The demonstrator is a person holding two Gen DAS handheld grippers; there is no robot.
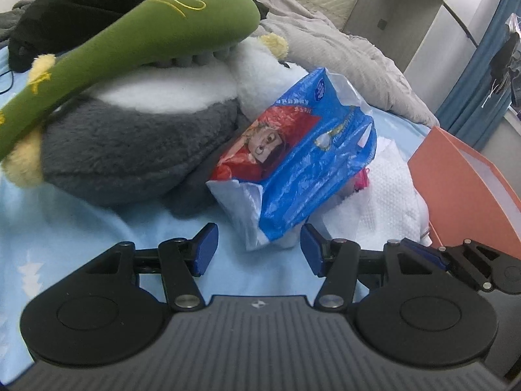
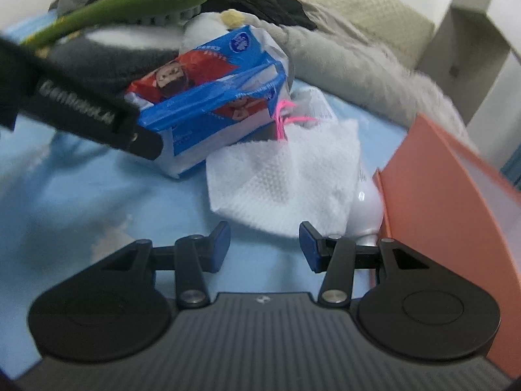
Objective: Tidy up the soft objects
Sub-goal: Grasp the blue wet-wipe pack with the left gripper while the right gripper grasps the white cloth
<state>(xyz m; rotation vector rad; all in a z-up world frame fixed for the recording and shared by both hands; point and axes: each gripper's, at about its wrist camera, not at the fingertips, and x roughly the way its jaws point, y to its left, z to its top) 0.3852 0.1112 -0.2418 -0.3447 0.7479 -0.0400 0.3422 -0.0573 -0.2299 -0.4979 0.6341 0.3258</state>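
Blue bedsheet (image 1: 97, 228) under empty, parted jaws

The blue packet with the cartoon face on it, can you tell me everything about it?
The blue packet is a soft, crinkly plastic pack, blue and white with a red panel showing a cartoon face. Its end looks torn open and loose. It sits tilted on the light blue sheet, leaning against the grey plush toy, with one side over the white towel.
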